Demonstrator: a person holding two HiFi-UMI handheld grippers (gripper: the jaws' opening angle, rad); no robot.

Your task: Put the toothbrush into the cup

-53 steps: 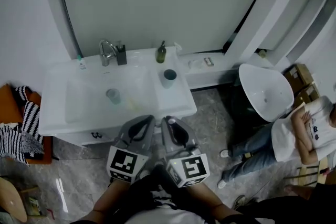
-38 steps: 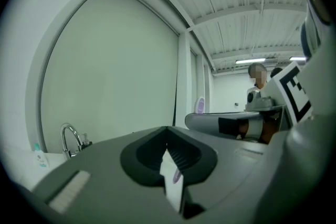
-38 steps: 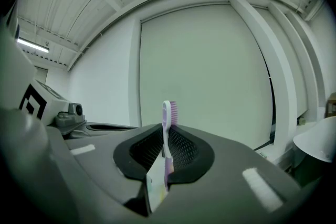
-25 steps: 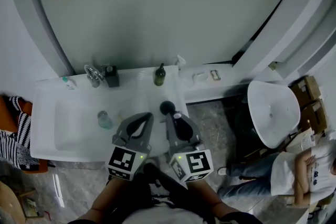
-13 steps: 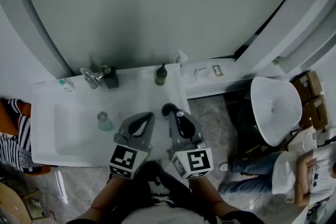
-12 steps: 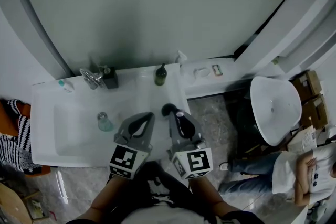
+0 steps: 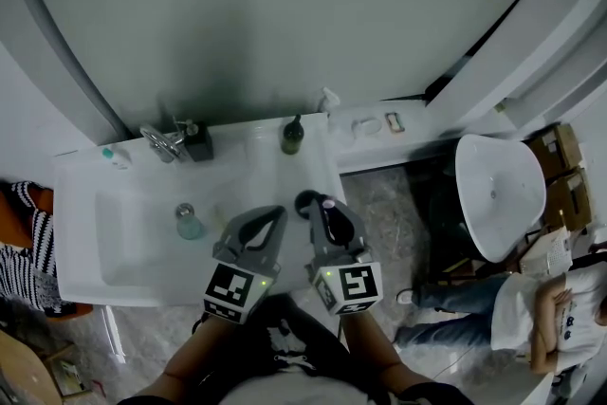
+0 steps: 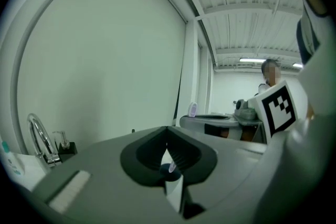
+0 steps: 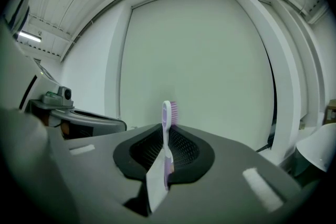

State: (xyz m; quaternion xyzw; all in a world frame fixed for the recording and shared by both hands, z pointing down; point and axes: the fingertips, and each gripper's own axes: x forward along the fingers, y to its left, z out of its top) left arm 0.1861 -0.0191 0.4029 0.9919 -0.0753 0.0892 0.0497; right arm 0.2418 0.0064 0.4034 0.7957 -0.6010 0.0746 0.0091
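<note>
Head view: two hand-held grippers hang over the right part of a white washbasin (image 7: 90, 242), one carrying a toothbrush (image 9: 166, 131).
Biggest after the basin are the grippers themselves. The left gripper (image 7: 275, 212) has its jaws pressed together at the tips with nothing between them. The right gripper (image 7: 324, 203) pinches the white-and-purple toothbrush low on its handle, so it stands upright with the bristled head clear above the jaws. A dark cup (image 7: 305, 200) sits on the basin's right rim, just beside the right gripper's tips, with the brush not yet in it. A soap bottle (image 7: 292, 136) and faucet (image 7: 159, 141) stand along the back, and a clear glass (image 7: 188, 221) sits in the bowl.
</note>
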